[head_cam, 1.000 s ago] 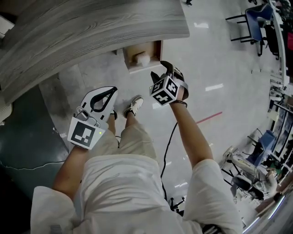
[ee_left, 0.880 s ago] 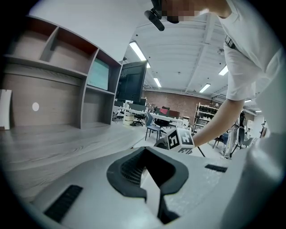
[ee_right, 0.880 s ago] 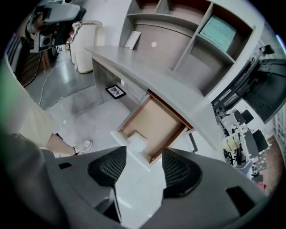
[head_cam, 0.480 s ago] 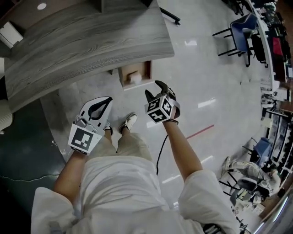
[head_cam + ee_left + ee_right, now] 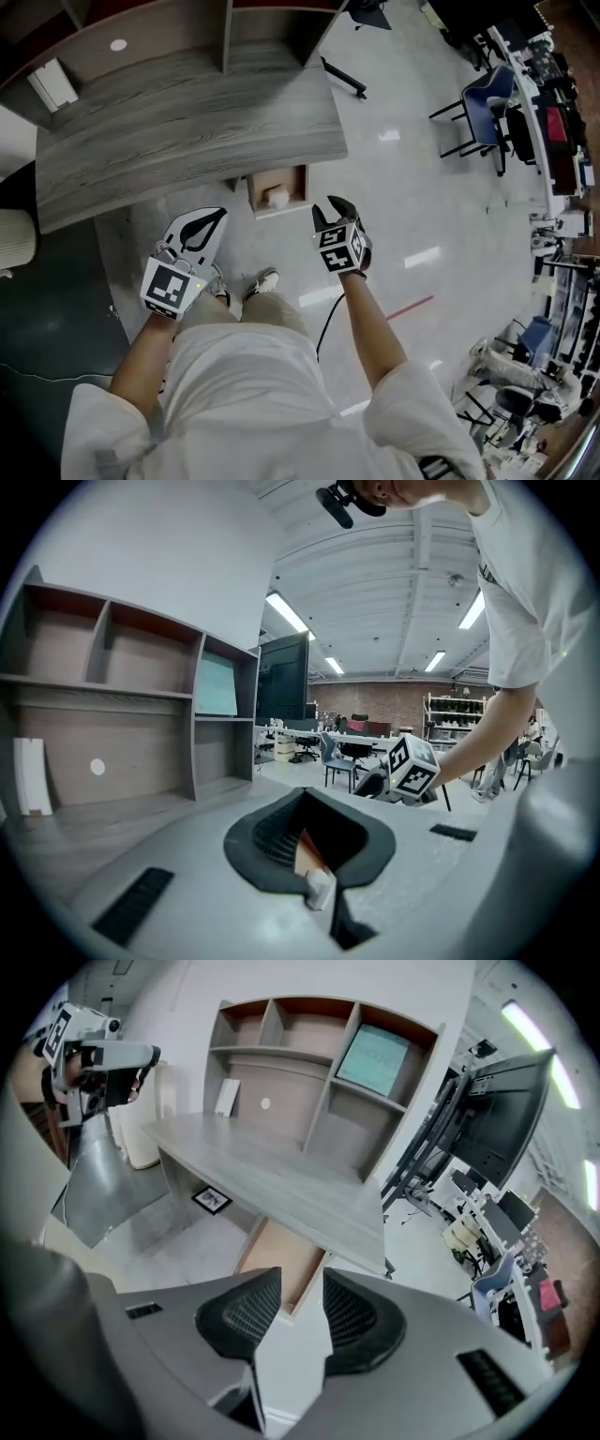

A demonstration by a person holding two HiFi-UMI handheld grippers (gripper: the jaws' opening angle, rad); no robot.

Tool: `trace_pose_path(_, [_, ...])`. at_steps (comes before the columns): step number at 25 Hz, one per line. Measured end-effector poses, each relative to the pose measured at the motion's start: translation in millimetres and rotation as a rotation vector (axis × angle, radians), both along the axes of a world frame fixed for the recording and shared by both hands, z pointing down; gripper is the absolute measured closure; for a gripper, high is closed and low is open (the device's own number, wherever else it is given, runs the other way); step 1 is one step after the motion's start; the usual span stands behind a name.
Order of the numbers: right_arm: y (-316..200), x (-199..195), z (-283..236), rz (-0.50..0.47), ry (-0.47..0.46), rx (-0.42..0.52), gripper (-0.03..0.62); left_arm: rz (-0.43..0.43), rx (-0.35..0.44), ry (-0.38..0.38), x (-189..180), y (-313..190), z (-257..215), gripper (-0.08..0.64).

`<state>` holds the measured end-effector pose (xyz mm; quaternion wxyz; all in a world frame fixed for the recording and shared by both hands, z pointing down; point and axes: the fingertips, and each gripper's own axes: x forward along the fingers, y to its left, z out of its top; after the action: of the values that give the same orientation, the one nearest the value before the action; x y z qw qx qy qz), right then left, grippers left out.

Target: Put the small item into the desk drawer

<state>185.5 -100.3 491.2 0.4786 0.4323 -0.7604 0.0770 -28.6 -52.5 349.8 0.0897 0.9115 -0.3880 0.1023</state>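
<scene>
The grey wooden desk [image 5: 187,131] has its drawer [image 5: 302,187] pulled open below the front edge. A small white item [image 5: 277,197] lies inside it. My right gripper [image 5: 330,208] hangs just right of the drawer and above it; its jaws have just been closing, a gap remains and nothing is between them. In the right gripper view the right gripper [image 5: 300,1283] looks down on the drawer [image 5: 281,1260]. My left gripper [image 5: 218,214] is left of the drawer, tips together. In the left gripper view, an orange and white sliver I cannot identify shows in the left gripper's [image 5: 305,795] hollow.
A shelf unit [image 5: 309,1063] with a screen [image 5: 370,1058] stands on the desk's back. A white box [image 5: 52,82] is at the desk's far left. A framed picture [image 5: 211,1199] lies under the desk. Chairs [image 5: 487,94] stand at the right. My shoe [image 5: 265,279] is below the drawer.
Both grippers have risen away from the floor and the drawer looks smaller and farther. The right jaws have narrowed. The white item stays in the open drawer.
</scene>
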Motion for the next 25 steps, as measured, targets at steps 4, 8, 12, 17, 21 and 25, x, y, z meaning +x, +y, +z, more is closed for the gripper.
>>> trace_pose_path(4, [-11,2,-34,0.029,-0.056,0.065,0.485,-0.039,0.035,-0.008,-8,-8,-24,0.555])
trace_pose_path(8, [-24,14,-62,0.049,-0.104,0.126,0.517,-0.059,0.069,-0.027,-7,-14,-38,0.555])
trace_pose_path(12, [-33,30,-92,0.093,-0.162,0.181,0.571,-0.077,0.087,-0.029,-3,-19,-49,0.555])
trace_pose_path(17, [-40,48,-124,0.140,-0.273,0.214,0.594,-0.091,0.103,-0.013,8,-24,-67,0.555])
trace_pose_path(21, [-45,54,-156,0.125,-0.381,0.249,0.594,-0.080,0.114,-0.005,22,-26,-77,0.555])
trace_pose_path(25, [-50,54,-199,0.073,-0.454,0.332,0.595,-0.081,0.129,-0.003,30,-30,-88,0.555])
